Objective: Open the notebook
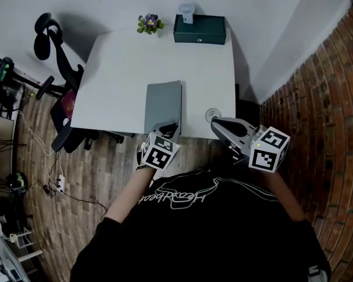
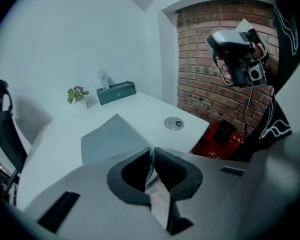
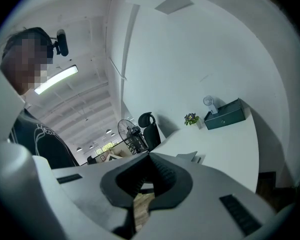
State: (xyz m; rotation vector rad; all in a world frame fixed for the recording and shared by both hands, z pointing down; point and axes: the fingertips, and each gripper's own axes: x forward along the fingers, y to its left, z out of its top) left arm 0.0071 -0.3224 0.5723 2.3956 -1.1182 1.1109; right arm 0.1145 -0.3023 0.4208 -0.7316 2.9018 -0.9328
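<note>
Notebook (image 1: 163, 101) edge between clenched left fingers (image 2: 177, 173); right fingers (image 3: 166, 180) clenched together, empty.

You are standing in an office, at a white table (image 1: 123, 69) set into a corner of the room.

A black swivel chair (image 1: 59, 51) on castors waits at the table's left edge. At its far edge stand a small potted plant (image 1: 148, 23) and a dark green box (image 1: 200, 29). A grey notebook (image 1: 163, 101) lies at the near edge, and a round cable port (image 1: 212, 115) is set in the top by the near right corner. Cables and a power strip (image 1: 59, 184) lie on the wooden floor (image 1: 106, 169). A brick wall (image 1: 317, 98) is on your right. Your right gripper view shows a standing fan (image 3: 126, 129) and long ceiling lamps (image 3: 55, 80) over a large shared room.
</note>
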